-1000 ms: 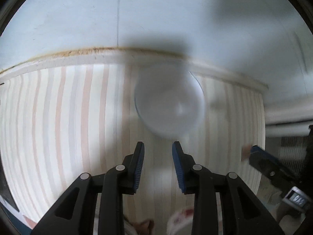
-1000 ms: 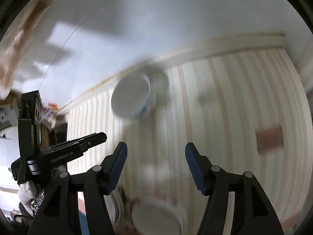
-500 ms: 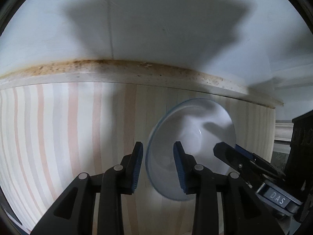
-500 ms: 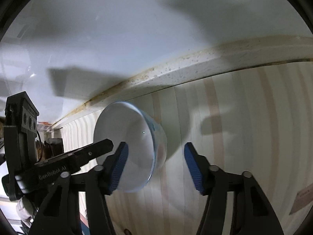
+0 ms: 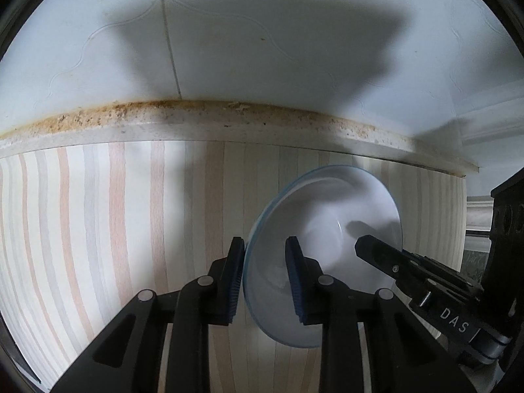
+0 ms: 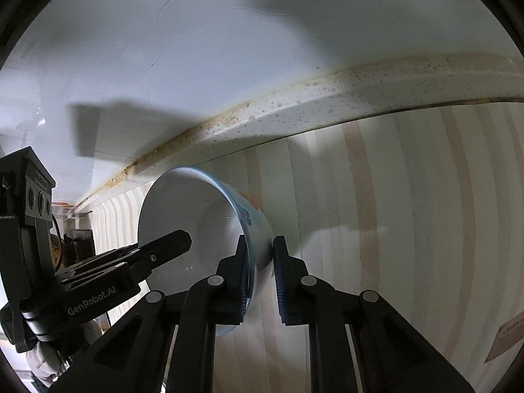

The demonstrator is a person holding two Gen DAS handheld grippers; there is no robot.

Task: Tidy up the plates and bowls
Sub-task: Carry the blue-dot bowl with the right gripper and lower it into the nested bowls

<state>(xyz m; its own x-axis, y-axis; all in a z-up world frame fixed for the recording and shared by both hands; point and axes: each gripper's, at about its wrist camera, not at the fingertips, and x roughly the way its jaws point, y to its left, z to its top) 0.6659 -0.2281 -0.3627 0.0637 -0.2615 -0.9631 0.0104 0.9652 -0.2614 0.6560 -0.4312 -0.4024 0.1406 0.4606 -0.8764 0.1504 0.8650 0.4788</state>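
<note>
a white bowl (image 5: 330, 229) with a thin blue rim sits on a striped tabletop (image 5: 108, 216), near its far edge and the pale tiled wall (image 5: 262, 32), with both handheld grippers at its sides. the left gripper (image 5: 264, 278) straddles the bowl's left rim, one blue pad (image 5: 236, 281) outside the wall and the other inside, jaws not yet pressed together on it; whether the pads touch the rim cannot be told. in the right wrist view the right gripper (image 6: 260, 278) has its jaws drawn narrow around the bowl's (image 6: 196, 229) right rim, blue pads (image 6: 281, 281) on either side of the painted wall, apparently gripping it. a stained strip (image 5: 203, 114) runs along the table's far edge, where it meets the wall
</note>
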